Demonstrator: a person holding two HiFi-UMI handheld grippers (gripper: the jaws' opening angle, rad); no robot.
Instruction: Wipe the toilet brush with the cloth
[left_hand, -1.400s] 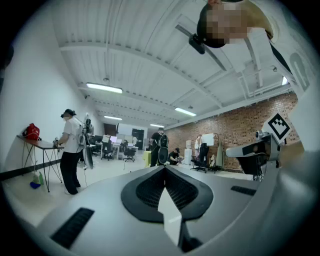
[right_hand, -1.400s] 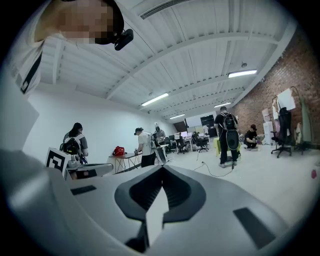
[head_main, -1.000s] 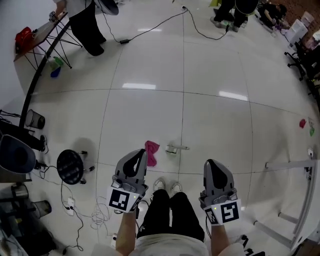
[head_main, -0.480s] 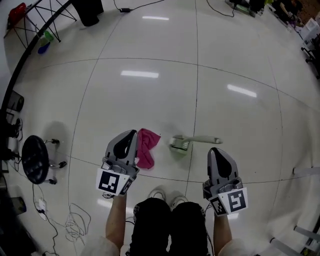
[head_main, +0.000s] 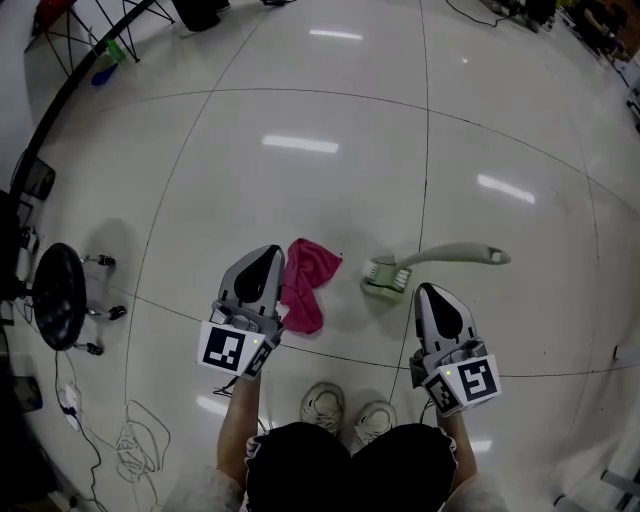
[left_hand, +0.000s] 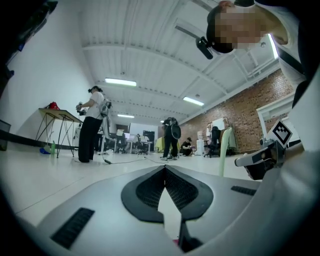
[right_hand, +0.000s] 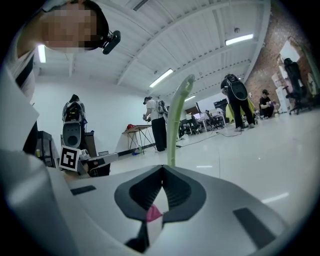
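A crumpled pink cloth (head_main: 305, 285) lies on the white tiled floor. To its right lies a pale green toilet brush (head_main: 385, 278), bristle head toward the cloth and handle running off to the right. My left gripper (head_main: 267, 254) is shut and empty, its tip just left of the cloth. My right gripper (head_main: 428, 293) is shut and empty too, just right of the brush head. In the right gripper view the brush handle (right_hand: 175, 125) rises beyond the closed jaws and a bit of cloth (right_hand: 153, 214) shows below them. The left gripper view shows the handle (left_hand: 226, 150) at right.
A black stool (head_main: 55, 295) stands at the left, with loose cables (head_main: 130, 440) on the floor near it. The person's shoes (head_main: 325, 405) are just behind the grippers. Folding table legs (head_main: 80, 20) reach in at the top left. Several people stand far off.
Both grippers and the head have come down toward the floor. The cloth and brush now look larger and sit right in front of the gripper tips. Both stay shut.
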